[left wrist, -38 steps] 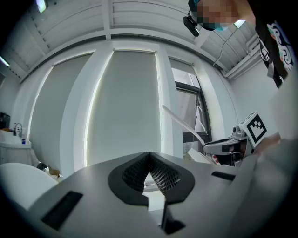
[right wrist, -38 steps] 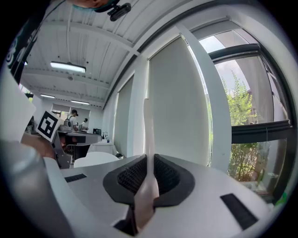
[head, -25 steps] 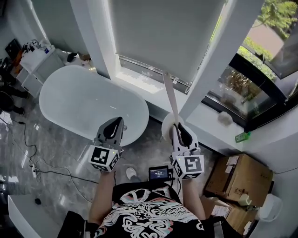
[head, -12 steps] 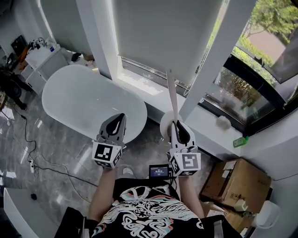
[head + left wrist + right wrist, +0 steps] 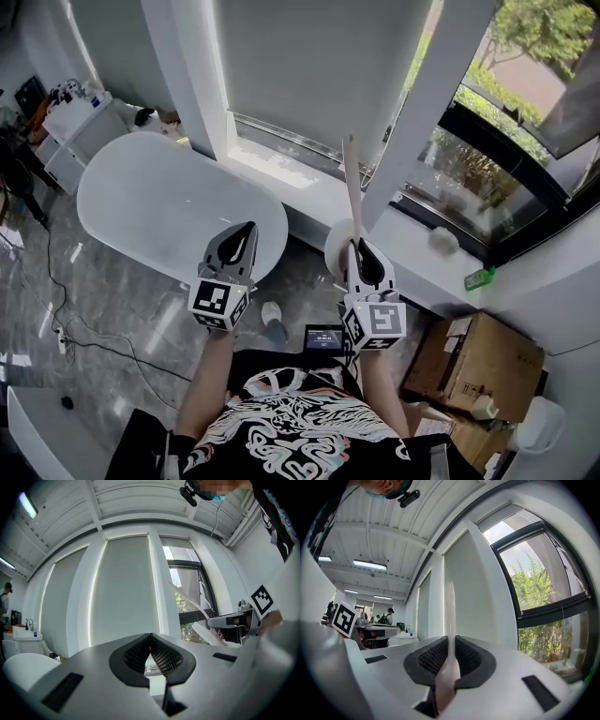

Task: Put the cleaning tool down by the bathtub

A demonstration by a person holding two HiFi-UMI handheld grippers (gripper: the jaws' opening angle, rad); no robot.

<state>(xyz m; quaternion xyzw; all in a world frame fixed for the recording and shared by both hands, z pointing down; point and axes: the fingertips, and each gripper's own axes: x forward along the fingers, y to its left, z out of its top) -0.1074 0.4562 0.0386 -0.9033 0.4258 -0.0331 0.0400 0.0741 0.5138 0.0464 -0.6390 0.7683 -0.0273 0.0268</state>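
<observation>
The right hand-held gripper (image 5: 361,251) is clamped on the cleaning tool (image 5: 350,192) — a long pale handle standing nearly upright, with a round white head low down, close by the jaws. It holds the tool in the air above the floor (image 5: 122,300), near the right end of the white bathtub (image 5: 159,202) and in front of the window ledge (image 5: 422,258). The left hand-held gripper (image 5: 247,231) hangs beside it over the tub's end, jaws pressed together on nothing. The tool is not yet down, so the step in hand looks like the lowering. To do it well, I would bring the head down to the floor close against the tub's side and lean the handle on something that can carry it. The jaws should part only once the weight is taken; released this upright and unsupported, the handle would likely topple. The right gripper view shows what the head view cannot: the handle runs squarely between the ribbed pads (image 5: 433,656). The left gripper view gives the side-on look, with the head and slanting handle against the window. Only the head view shows the tub and the strip of floor beside it — the place to aim for.
</observation>
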